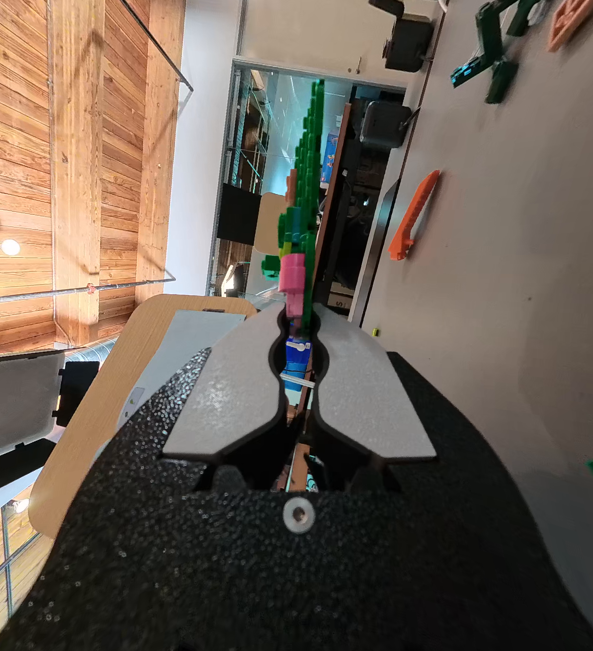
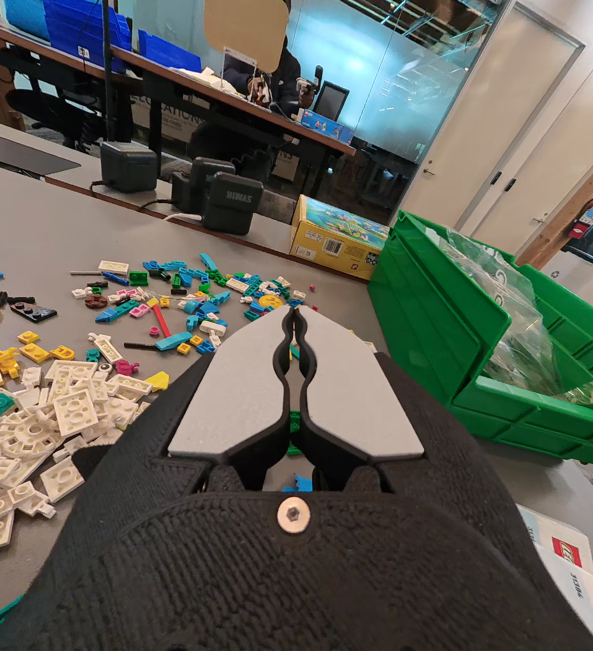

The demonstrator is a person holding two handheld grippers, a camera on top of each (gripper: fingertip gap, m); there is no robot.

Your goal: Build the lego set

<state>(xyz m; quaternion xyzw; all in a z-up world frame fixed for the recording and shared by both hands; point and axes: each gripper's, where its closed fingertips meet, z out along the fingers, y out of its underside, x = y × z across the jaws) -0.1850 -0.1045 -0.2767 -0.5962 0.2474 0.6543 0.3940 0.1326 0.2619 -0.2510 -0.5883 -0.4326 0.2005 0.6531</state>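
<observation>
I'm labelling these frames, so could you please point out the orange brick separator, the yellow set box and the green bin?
orange brick separator [image 1: 415, 215]: left wrist view, mid-body.
yellow set box [image 2: 333, 243]: right wrist view, front side.
green bin [image 2: 439, 317]: right wrist view, near wall.

- A green plastic bin [image 2: 439, 327] stands on the right of the grey desk [image 2: 41, 225], with crumpled clear plastic bags [image 2: 499, 310] inside it.
- Three dark power adapters [image 2: 231, 202] sit along the desk's far edge, cables trailing from them.
- Blue bins [image 2: 87, 24] are stacked on the long table [image 2: 196, 88] behind.
- A person in dark clothing [image 2: 281, 88] sits at that table, before a frosted glass wall [image 2: 393, 70].
- A fire extinguisher [image 2: 585, 218] hangs on a wooden post at far right.
- Wooden ceiling planks [image 1: 76, 141] and a lit bulb [image 1: 10, 246] show in the left wrist view.
</observation>
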